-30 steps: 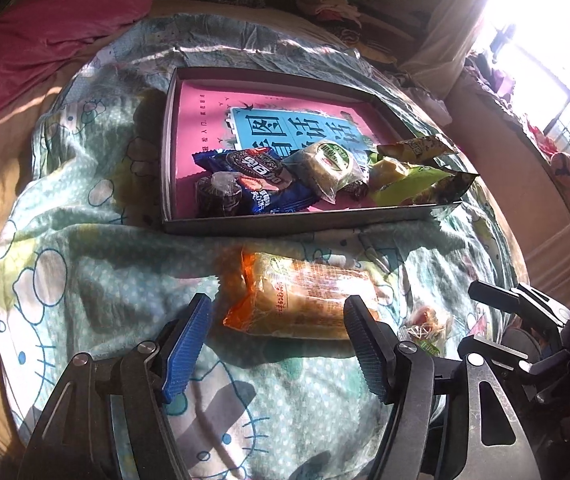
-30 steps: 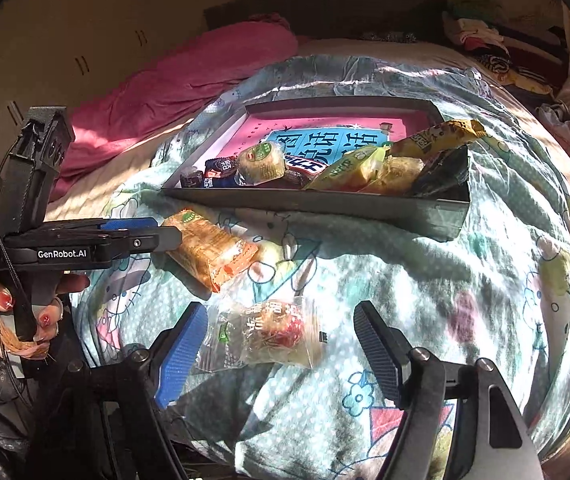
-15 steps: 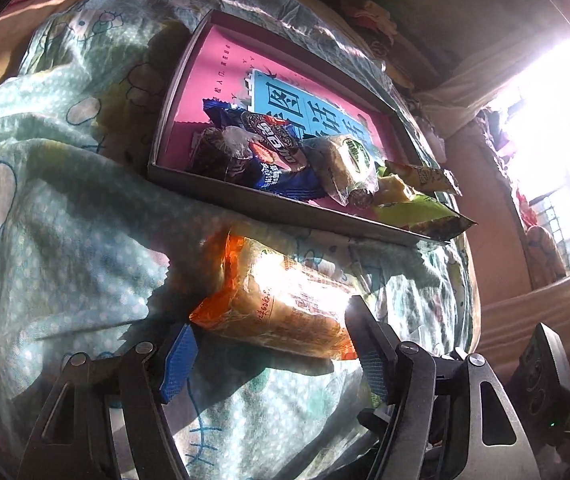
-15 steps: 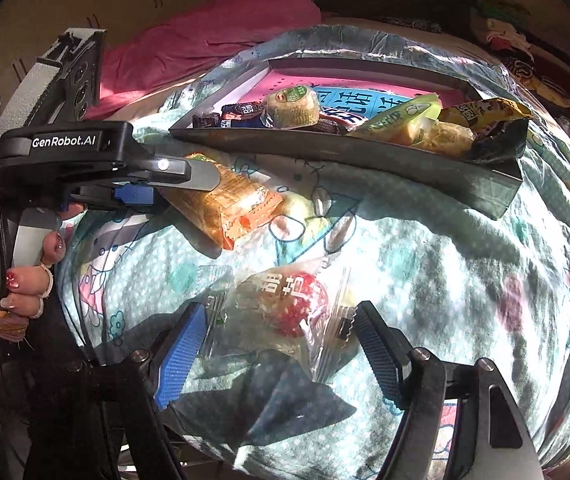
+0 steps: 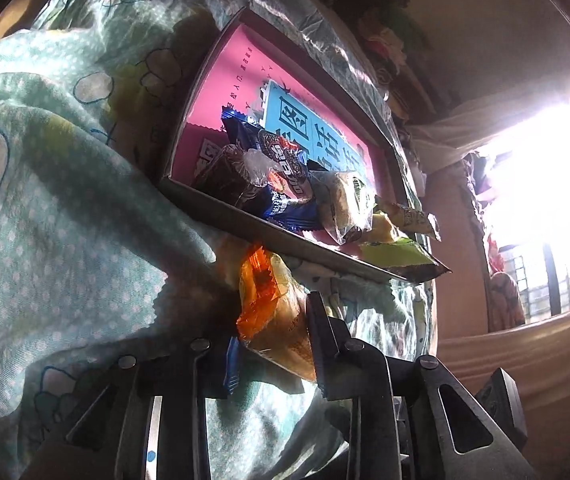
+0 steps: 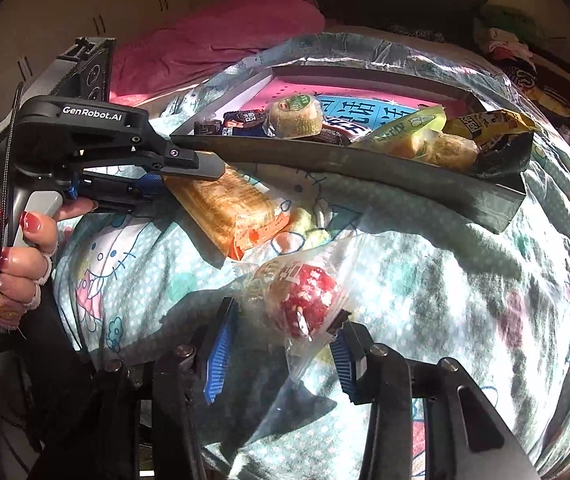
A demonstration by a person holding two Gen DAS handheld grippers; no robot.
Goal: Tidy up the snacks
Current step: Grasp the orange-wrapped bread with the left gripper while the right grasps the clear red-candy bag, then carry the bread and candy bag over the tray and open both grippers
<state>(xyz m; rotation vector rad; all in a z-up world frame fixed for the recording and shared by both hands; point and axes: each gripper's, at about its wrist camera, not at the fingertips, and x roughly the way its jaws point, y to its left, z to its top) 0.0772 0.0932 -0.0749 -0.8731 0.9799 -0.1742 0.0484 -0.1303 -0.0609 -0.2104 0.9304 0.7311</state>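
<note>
Left claw [image 5: 273, 354] has just closed and clamps the orange cracker pack [image 5: 273, 312] on the bed; right claw [image 6: 281, 344] has closed onto the red candy bag [image 6: 297, 296]. Lift both straight, then over the tray [image 6: 365, 168] rim.

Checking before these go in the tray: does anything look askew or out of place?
Yes. In the tray, the green packet and yellow packet lean over its near right rim. Two snacks are still outside it: the orange-wrapped cake and clear-wrapped red sweet.

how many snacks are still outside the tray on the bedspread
2. The orange-wrapped snack lies near the tray, clamped in the left gripper; the red snack in clear wrap sits between the right gripper's pads. Others may be hidden.
</note>
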